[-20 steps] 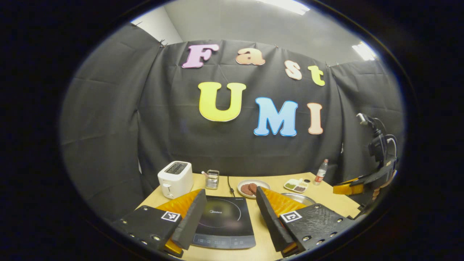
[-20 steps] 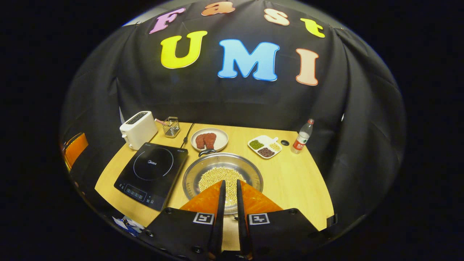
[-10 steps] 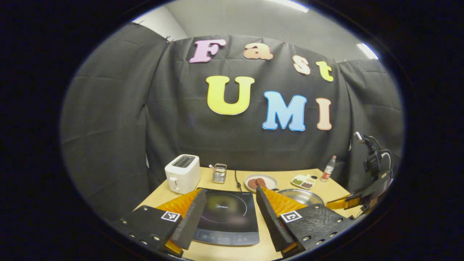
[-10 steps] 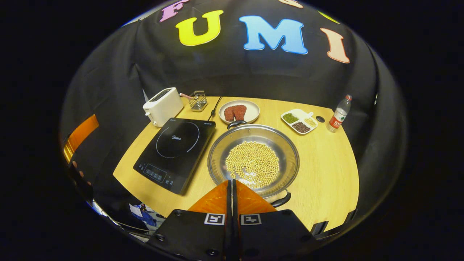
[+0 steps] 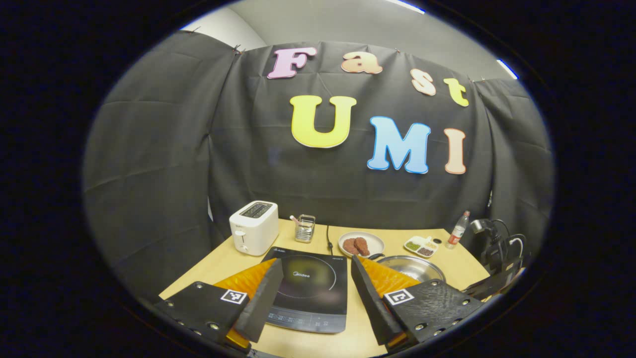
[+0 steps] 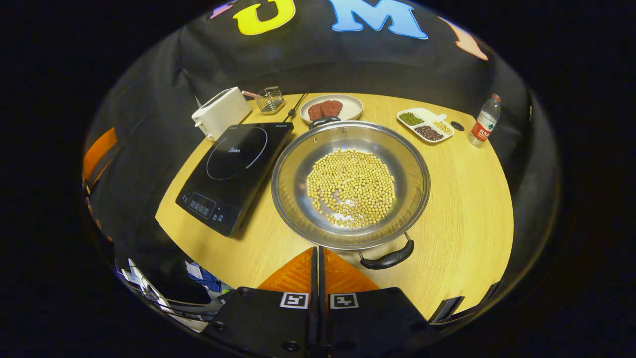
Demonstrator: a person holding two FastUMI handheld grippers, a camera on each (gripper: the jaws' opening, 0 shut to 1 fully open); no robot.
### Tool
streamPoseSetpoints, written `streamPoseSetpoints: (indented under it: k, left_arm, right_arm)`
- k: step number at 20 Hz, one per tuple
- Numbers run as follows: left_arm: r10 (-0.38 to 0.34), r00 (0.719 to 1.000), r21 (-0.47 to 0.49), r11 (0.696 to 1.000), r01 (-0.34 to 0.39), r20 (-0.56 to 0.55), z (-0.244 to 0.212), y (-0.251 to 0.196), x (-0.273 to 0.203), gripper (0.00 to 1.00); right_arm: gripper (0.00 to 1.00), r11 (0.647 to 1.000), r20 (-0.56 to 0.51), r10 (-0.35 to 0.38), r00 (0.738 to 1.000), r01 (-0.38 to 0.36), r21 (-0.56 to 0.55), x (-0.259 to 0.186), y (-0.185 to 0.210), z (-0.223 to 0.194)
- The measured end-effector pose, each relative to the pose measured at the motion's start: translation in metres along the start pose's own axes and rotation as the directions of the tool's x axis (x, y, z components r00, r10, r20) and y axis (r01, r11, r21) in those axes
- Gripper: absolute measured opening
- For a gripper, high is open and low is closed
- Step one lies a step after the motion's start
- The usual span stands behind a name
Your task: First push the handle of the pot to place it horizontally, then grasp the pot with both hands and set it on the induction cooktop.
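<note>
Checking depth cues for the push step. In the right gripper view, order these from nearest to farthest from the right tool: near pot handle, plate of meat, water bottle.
1. Near pot handle: just ahead of the right tool, slightly right.
2. Plate of meat: beyond the pot, centre.
3. Water bottle: far right corner of the table.

Your left gripper view sits low at the bench's (image 5: 223, 258) near edge, facing level toward the booth wall, well back. Your right gripper view looks steeply down from above, near the pot (image 6: 350, 184). Both views share the induction cooktop (image 5: 310, 291), pot, toaster (image 6: 220, 112) and plate (image 6: 330, 107).
</note>
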State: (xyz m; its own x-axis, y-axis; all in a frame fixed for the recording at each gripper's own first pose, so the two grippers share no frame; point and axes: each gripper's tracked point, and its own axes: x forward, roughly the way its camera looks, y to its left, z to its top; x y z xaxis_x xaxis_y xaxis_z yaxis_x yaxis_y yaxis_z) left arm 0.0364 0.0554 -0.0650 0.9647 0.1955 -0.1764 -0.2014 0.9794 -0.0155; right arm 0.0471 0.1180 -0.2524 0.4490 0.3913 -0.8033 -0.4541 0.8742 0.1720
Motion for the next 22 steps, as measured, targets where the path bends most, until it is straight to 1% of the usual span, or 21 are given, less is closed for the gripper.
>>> streamPoseSetpoints:
  k: [1, 5, 9, 16, 19, 22]
  left_arm:
    - [0.007, 1.0, 0.001, 1.0, -0.007, -0.002, -0.001, -0.002, -0.002, 0.82]
    - [0.036, 0.999, 0.003, 0.999, -0.036, -0.009, -0.004, -0.009, -0.006, 0.82]
    - [0.072, 0.997, 0.002, 0.997, -0.072, -0.022, -0.01, -0.009, -0.01, 0.82]
    - [0.101, 0.994, 0.011, 0.995, -0.101, -0.029, -0.011, -0.017, -0.011, 0.82]
    - [0.099, 0.995, 0.015, 0.995, -0.099, -0.029, -0.011, -0.025, -0.01, 0.82]
    - [0.095, 0.995, 0.026, 0.995, -0.095, -0.031, -0.012, -0.034, -0.008, 0.82]
  right_arm:
    - [0.0, 1.0, -0.023, 0.008, 1.0, -0.008, 0.001, 0.005, -0.002, -0.005]
    - [0.02, 0.999, -0.093, 0.031, 0.995, -0.032, -0.008, 0.028, -0.005, -0.02]
    - [0.02, 0.999, -0.122, 0.032, 0.992, -0.035, -0.021, 0.045, -0.008, -0.024]
    - [0.02, 0.998, -0.122, -0.006, 0.993, -0.001, -0.059, 0.053, -0.029, -0.025]
    - [0.02, 0.999, -0.121, 0.01, 0.993, -0.014, -0.031, 0.055, -0.03, -0.025]
    - [0.02, 0.999, -0.116, -0.004, 0.993, -0.002, -0.052, 0.056, -0.038, -0.023]
